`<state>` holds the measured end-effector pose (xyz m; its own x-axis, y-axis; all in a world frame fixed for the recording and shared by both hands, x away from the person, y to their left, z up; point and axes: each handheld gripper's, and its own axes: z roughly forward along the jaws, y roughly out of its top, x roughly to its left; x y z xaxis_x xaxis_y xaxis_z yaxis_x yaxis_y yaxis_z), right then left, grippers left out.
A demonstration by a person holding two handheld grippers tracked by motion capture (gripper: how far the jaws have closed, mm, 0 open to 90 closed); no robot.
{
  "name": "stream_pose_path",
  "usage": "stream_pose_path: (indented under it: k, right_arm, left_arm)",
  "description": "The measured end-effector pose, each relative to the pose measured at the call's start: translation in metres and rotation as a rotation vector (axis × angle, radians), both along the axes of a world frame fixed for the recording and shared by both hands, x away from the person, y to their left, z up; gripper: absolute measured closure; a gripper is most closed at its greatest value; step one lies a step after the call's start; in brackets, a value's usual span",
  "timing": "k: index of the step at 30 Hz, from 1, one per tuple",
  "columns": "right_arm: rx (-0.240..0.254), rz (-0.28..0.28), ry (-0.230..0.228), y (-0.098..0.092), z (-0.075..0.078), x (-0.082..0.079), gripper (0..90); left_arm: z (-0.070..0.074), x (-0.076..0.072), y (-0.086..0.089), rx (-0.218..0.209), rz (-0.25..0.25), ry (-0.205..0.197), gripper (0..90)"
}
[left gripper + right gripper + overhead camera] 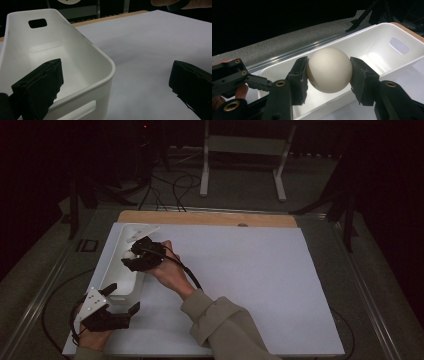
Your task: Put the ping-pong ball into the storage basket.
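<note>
Plainly hard, smooth and round, so prone to slip: cream ball (pixel 329 70) pinched across its widest middle by right gripper (pixel 329 75), over white bin (pixel 372 45); left gripper (pixel 115 82) wide open, empty, by bin's near end.

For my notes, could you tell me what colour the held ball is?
Cream ball, clearest in the right gripper view.

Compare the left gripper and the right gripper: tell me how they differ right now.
The right gripper is shut on the cream ball; the left gripper stands open and holds nothing. The right gripper hangs over the white bin, while the left gripper straddles the bin's near wall, one jaw inside and one outside over the white sheet. Both have black jaws and are hand-held.
</note>
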<state>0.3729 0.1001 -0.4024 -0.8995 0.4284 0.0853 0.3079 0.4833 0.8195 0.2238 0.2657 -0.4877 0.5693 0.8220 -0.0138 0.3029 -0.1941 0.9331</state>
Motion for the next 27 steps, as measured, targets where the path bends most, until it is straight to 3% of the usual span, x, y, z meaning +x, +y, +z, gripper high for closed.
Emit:
stream_pose_path:
  k: [27]
  right_arm:
    - [-0.022, -0.02, 0.019, 0.012, -0.011, 0.003, 50.5]
  left_arm:
    - [0.0, 0.0, 0.0, -0.001, 0.003, 0.0, 0.0]
